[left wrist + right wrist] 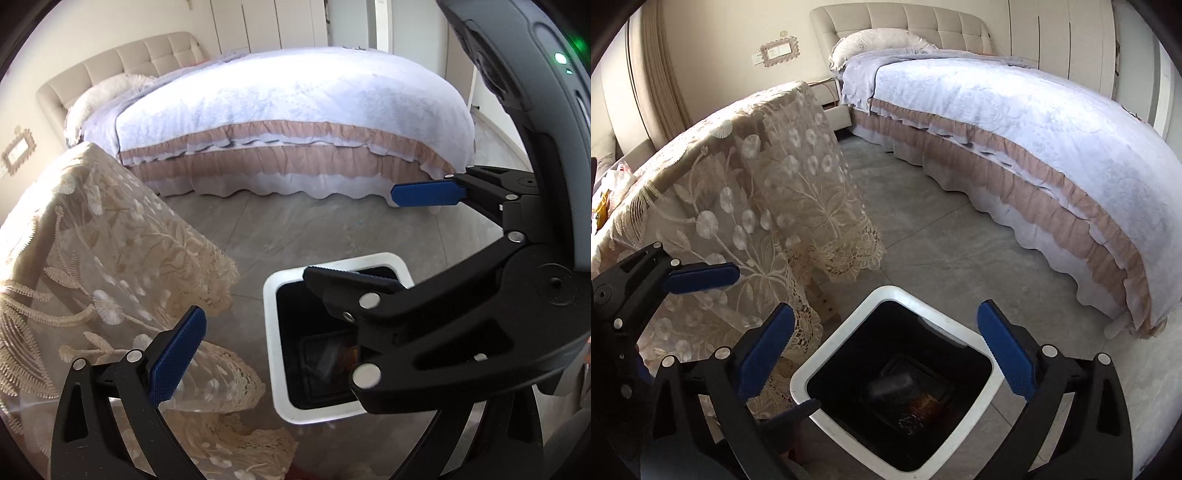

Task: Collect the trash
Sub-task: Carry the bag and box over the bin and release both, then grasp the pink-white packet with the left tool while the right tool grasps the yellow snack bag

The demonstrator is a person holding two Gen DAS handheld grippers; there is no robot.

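Observation:
A white-rimmed square trash bin (pixel 831 354) with a black inside stands on the floor under both grippers. Dark wrappers and an orange-brown piece of trash (pixel 923 404) lie at its bottom. My right gripper (pixel 882 350) is open and empty right above the bin. In the left wrist view the bin (pixel 273 332) is at lower centre, and the right gripper (pixel 373 229) hangs open over it. My left gripper is open and empty beside the bin; only its left blue pad (pixel 177 362) shows clearly, the other finger is hidden behind the right gripper.
A table draped in a beige lace cloth (pixel 746 184) stands left of the bin, with a bag of items (pixel 609 192) on its far left. A bed with a white and pink ruffled cover (pixel 1034 140) runs along the right. The floor (pixel 942 240) is grey tile.

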